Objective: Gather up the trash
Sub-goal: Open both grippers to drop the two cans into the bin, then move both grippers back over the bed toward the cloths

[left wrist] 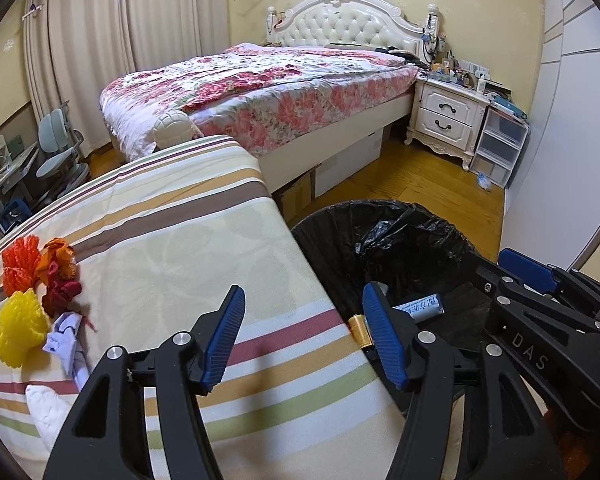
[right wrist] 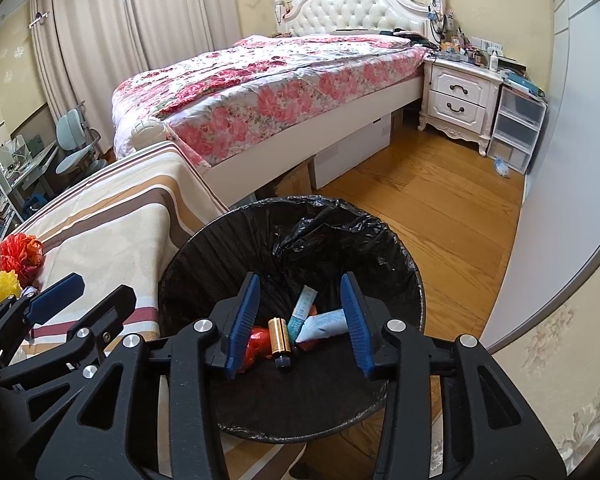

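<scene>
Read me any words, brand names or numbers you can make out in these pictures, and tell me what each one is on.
"DAS": on the body of the right gripper, seen from the left wrist.
Blue print on the white tube in the trash bin: blurred, unreadable.
Print on the teal tube: too small.

I'm looking into a bedroom with pale floral wallpaper point(right wrist: 500, 0) and a wood floor point(right wrist: 440, 208). A bed point(left wrist: 268, 92) with a tufted white headboard point(left wrist: 340, 20) sits by a white nightstand point(left wrist: 444, 116), and cream curtains point(left wrist: 88, 40) cover the left wall above a grey desk chair point(left wrist: 60, 152).

trash pile point(left wrist: 40, 300) on striped cover point(left wrist: 172, 240), bin point(right wrist: 404, 280) just right; bed point(left wrist: 260, 92) behind
</scene>
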Available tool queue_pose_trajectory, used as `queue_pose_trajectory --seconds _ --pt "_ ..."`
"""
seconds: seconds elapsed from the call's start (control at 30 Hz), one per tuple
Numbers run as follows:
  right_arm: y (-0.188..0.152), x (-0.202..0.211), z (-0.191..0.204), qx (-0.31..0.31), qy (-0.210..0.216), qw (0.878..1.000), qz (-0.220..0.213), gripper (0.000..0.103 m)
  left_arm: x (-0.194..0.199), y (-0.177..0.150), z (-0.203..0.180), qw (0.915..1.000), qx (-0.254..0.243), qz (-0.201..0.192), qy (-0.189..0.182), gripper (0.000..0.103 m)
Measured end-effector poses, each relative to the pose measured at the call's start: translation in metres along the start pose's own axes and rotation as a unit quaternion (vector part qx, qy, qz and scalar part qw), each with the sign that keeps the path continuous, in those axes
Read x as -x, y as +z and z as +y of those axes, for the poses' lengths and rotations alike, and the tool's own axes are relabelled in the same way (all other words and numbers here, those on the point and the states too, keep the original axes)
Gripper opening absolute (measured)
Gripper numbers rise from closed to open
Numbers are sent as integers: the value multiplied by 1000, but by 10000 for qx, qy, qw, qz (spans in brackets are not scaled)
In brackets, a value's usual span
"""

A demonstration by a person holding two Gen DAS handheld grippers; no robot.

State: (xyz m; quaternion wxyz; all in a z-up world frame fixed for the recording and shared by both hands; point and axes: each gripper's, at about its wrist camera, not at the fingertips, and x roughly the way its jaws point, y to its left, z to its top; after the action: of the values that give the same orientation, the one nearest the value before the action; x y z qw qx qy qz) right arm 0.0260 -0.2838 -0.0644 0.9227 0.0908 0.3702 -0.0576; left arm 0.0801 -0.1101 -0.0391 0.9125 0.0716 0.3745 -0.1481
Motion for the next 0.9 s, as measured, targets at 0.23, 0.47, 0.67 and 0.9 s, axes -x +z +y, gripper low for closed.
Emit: queue_pose_trajectory --seconds 0.23,0.47,0.67,0.9 --pt "-8 7 12 87 67 9999 32 46 16 -9 21 9997 194 24 163 62" --pt "-20 15 30 197 175 9996 84 49 38 -22 44 9988 385 -4 308 62" --pt "-33 24 49 353 295 9988 135 50 57 -34 64 9974 557 -60 461 62" --pt "-48 37 69 490 443 9977 141 58 77 -54 90 9938 805 -105 755 67"
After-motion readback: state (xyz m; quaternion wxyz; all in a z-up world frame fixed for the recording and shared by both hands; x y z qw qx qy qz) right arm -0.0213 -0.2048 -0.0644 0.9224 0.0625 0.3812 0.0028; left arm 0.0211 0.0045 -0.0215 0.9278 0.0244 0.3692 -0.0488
